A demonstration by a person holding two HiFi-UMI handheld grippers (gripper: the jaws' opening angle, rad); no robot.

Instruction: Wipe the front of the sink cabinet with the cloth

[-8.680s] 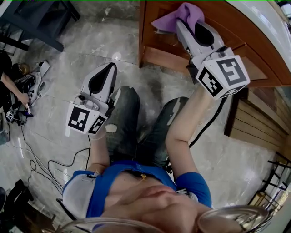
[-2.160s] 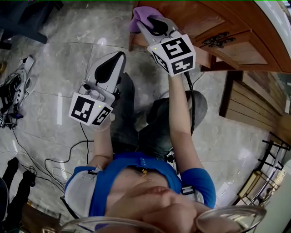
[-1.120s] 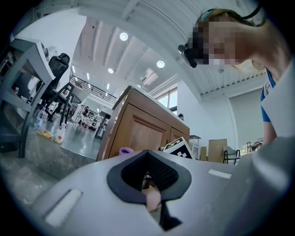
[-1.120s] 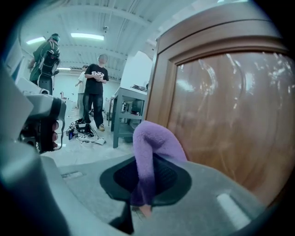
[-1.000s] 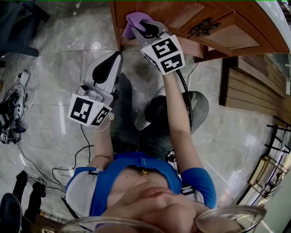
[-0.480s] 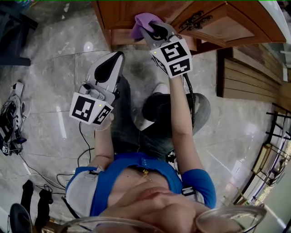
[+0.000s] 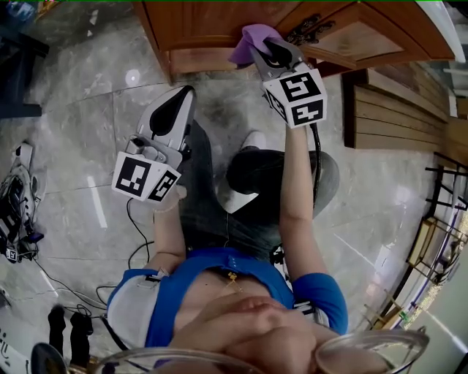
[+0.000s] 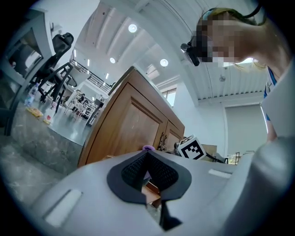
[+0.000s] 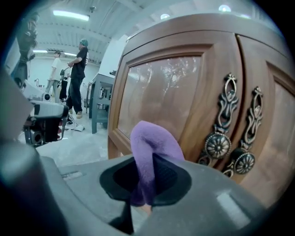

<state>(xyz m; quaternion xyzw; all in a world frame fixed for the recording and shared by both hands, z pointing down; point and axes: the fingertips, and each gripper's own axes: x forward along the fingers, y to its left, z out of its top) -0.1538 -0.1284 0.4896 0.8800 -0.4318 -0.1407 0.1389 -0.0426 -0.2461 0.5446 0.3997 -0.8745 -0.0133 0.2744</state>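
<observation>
The purple cloth (image 7: 252, 40) (image 9: 150, 152) is pinched in my right gripper (image 7: 265, 50) (image 9: 145, 193), which is shut on it and holds it against the lower part of the wooden sink cabinet door (image 7: 212, 22) (image 9: 161, 97). Two ornate metal door handles (image 9: 220, 138) sit just right of the cloth. My left gripper (image 7: 175, 109) (image 8: 146, 177) hangs lower left over the person's knee, away from the cabinet, jaws shut and holding nothing. The left gripper view shows the cabinet (image 8: 124, 129) beyond its jaws.
The grey marble floor (image 7: 80, 117) spreads left of the cabinet. Cables and gear (image 7: 14, 212) lie at the far left. A wooden slatted panel (image 7: 395, 109) runs on the right. People (image 9: 80, 78) stand far off beside a dark table (image 9: 100, 101).
My right gripper has carried the cloth rightward along the cabinet front, from the left door corner towards the handles. The left gripper has stayed in place.
</observation>
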